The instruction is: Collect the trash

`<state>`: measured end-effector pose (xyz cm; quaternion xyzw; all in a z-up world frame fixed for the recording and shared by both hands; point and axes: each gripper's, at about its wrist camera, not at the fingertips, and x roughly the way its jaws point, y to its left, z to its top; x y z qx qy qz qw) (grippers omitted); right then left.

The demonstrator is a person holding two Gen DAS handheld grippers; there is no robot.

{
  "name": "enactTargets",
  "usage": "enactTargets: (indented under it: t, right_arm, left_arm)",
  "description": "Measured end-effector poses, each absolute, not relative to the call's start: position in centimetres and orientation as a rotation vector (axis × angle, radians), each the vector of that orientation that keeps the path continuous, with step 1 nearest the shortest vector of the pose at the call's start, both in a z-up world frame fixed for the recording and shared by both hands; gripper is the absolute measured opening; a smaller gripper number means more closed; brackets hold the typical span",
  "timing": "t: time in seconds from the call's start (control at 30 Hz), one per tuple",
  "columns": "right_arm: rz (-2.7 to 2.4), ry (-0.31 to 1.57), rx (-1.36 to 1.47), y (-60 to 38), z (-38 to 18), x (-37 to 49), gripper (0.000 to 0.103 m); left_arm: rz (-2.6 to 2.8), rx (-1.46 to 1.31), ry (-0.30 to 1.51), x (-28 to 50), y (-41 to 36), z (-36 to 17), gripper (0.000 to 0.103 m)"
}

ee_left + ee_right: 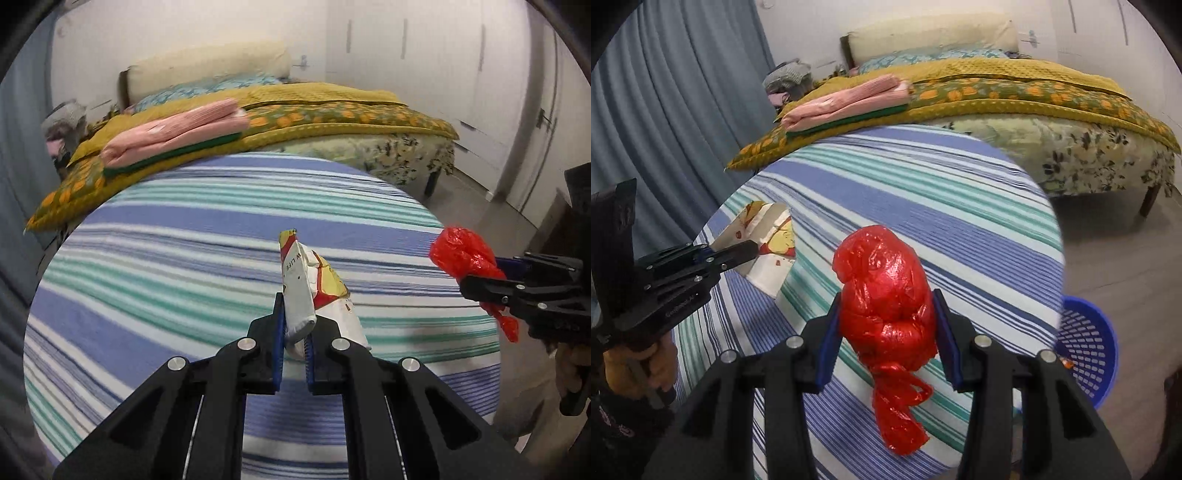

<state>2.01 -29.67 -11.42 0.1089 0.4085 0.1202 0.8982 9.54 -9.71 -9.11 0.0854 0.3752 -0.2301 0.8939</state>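
Left gripper [295, 332] jaws are clamped tight on the flattened paper carton [308, 291], pinching its lower end between the blue pads; most of the carton sticks up and forward past the fingertips, clear of the striped tablecloth [184, 236]. Right gripper [888, 332] jaws are closed partway on the red plastic bag [886, 291], a knotted bundle: the bulk sits between the pads and bulges out ahead of them, the twisted tail hangs below and behind the jaw line.

Handling, as I judge it:
- Carton: light, thin card, already crushed flat. Semi-stiff along the folds, floppy across them. Grip is near one end, so the long free part may swing or lever out if the hand jerks. A pinch nearer the middle would be steadier, but the current hold looks adequate for something this light.
- Bag: very light, soft, slick film. Compresses under the pads, so the grip depends on the bundle's bulk, not friction. Best hold is across the fat middle, which is where the pads are now. The tail or knot would be a poorer hold, prone to slipping.
- Neither is fragile; squeezing harder costs nothing.

Blue mesh basket [1086, 350] sits on the floor, right of and below the right jaws, past the table edge. Likely drop target. Bag is closer to it; carton is off to the left of the right jaws.
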Motion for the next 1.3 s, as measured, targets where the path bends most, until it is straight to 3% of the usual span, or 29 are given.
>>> enactTargets:
  t: [0.37,0.63,0.83,0.87,0.9,1.0,1.13,1.2,1.3]
  right_arm:
    - [-0.055,0.849,0.408,-45.7,-13.8,-3.3,0.045]
    - [-0.2,0.895,0.575,-55.7,-19.9,-4.0,0.045]
    - [-0.224,0.922,0.734,-59.7,-25.8,-2.3,0.046]
    - [-0.224,0.923,0.765,-60.3,-27.0,-1.9,0.049]
    - [-0.227,0.922,0.794,-60.7,-28.0,-1.6,0.057]
    - [-0.259,0.921,0.86,-61.8,-30.1,-1.5,0.066]
    - [-0.279,0.893,0.843,-61.8,-29.1,-2.4,0.074]
    - [-0.302,0.88,0.802,-61.4,-27.2,-3.5,0.086]
    - [-0.333,0.853,0.768,-60.5,-24.5,-5.5,0.098]
  left_arm:
    - [-0.873,0.215,0.861,7.1,-25.5,-8.0,0.008]
    - [-0.965,0.402,0.967,6.8,-39.7,-13.0,0.008]
    - [-0.925,0.458,1.028,9.2,-44.8,-17.5,0.01]
    - [-0.924,0.456,1.03,9.4,-45.4,-17.9,0.015]
    - [-0.929,0.449,1.03,9.7,-46.0,-18.2,0.029]
    - [-0.939,0.413,0.995,10.0,-46.5,-18.2,0.061]
    - [-0.933,0.356,0.941,9.7,-45.6,-16.8,0.08]
    - [-0.921,0.339,0.879,8.9,-44.5,-15.5,0.091]
    - [-0.897,0.295,0.777,7.0,-41.9,-13.0,0.098]
